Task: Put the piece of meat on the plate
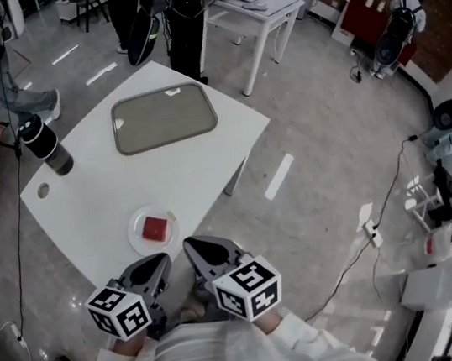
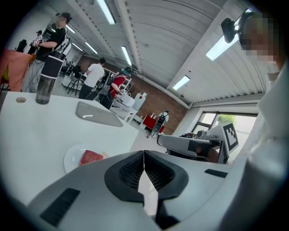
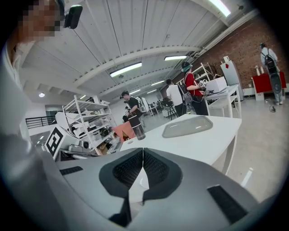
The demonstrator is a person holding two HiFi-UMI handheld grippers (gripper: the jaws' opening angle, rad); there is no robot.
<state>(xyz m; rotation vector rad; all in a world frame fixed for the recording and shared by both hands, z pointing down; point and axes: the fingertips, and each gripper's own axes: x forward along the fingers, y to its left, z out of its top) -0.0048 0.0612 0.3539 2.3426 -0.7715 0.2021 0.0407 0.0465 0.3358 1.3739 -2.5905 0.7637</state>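
1. Closed fully, left gripper [image 1: 159, 264] and right gripper [image 1: 196, 248] are holding nothing.
2. Meat [image 1: 156, 228] is lying on plate [image 1: 138, 242] (task looks done).
3. Risk: a careless forward swing nudging plate off table [image 1: 190, 168] edge.

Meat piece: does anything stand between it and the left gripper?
Nothing visible does. The meat piece already lies on the white plate; the left gripper, shut and empty, is just short of the plate.
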